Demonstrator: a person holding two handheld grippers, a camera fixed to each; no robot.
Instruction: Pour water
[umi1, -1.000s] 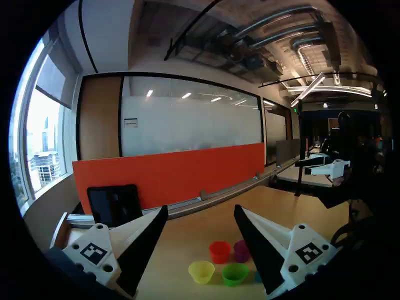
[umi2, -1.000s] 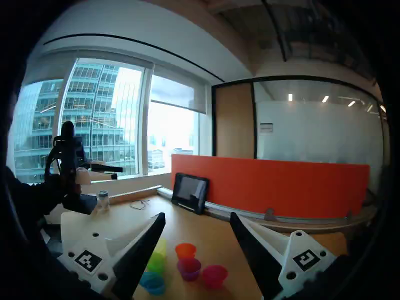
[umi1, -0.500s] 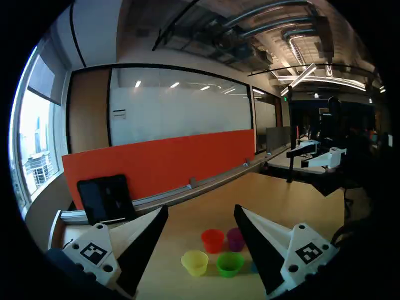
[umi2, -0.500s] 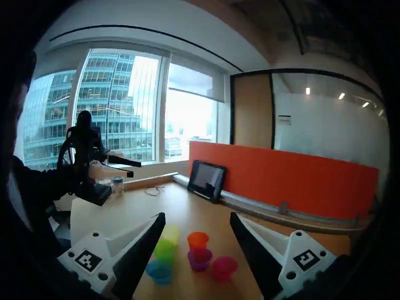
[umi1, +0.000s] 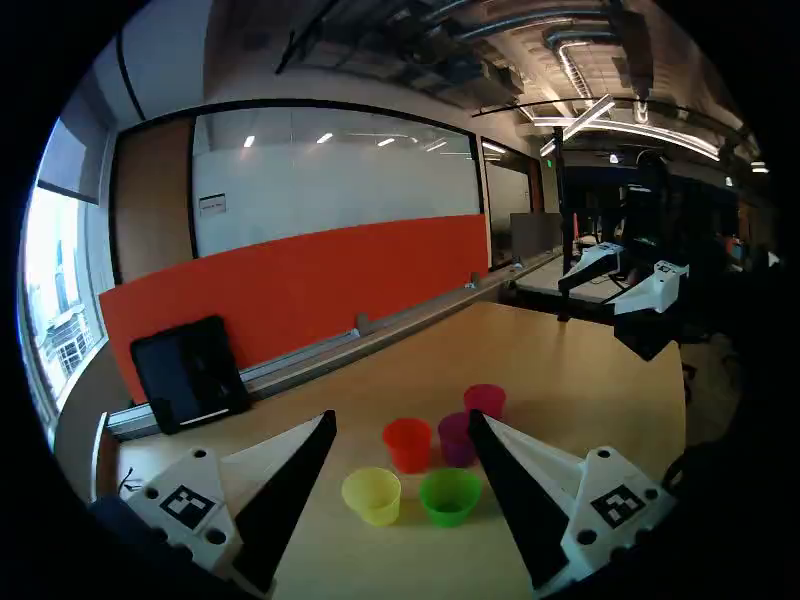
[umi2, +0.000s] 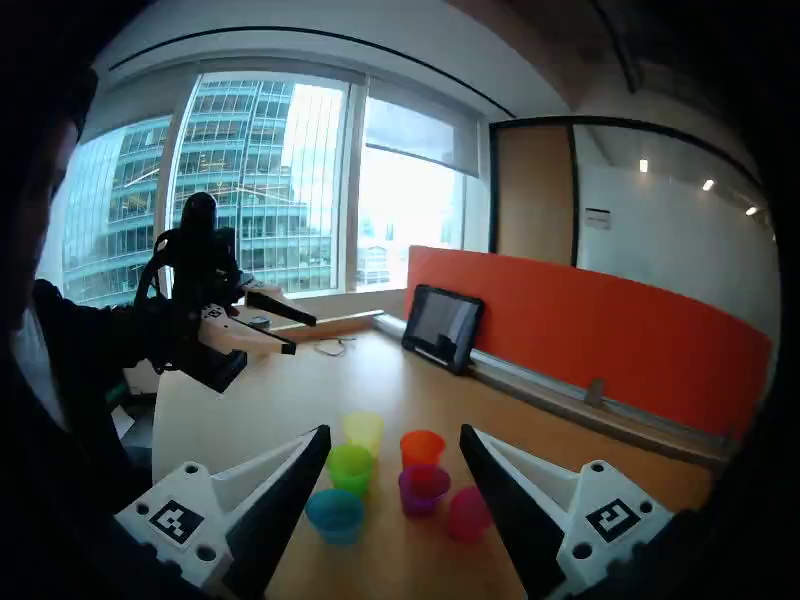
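On the counter (umi1: 570, 370), six small cups sit bunched together, all upright, well off the far edge. In the left gripper view the yellow cup (umi1: 371, 494) and green cup (umi1: 449, 496) are nearest. The red cup (umi1: 408, 443) and purple cup (umi1: 456, 437) are just behind them, side by side, and the pink cup (umi1: 485, 399) is farthest. The blue cup (umi2: 335, 514) sits just beside the green one in the right gripper view. Can't tell what's inside any of them.

The left gripper (umi1: 400, 418) points at the bunch, fingers spread wide, empty. The right gripper (umi2: 393, 432) is the same: fingers spread, empty, cups framed in the gap. The left gripper also shows far off in the right gripper view, raised clear of the counter near the window-side edge, with a dark sleeve (umi2: 90, 340) behind it.

A tablet (umi1: 188, 372) leans at the far edge against the orange partition (umi1: 300, 285). A window (umi2: 260, 190) runs along the side.
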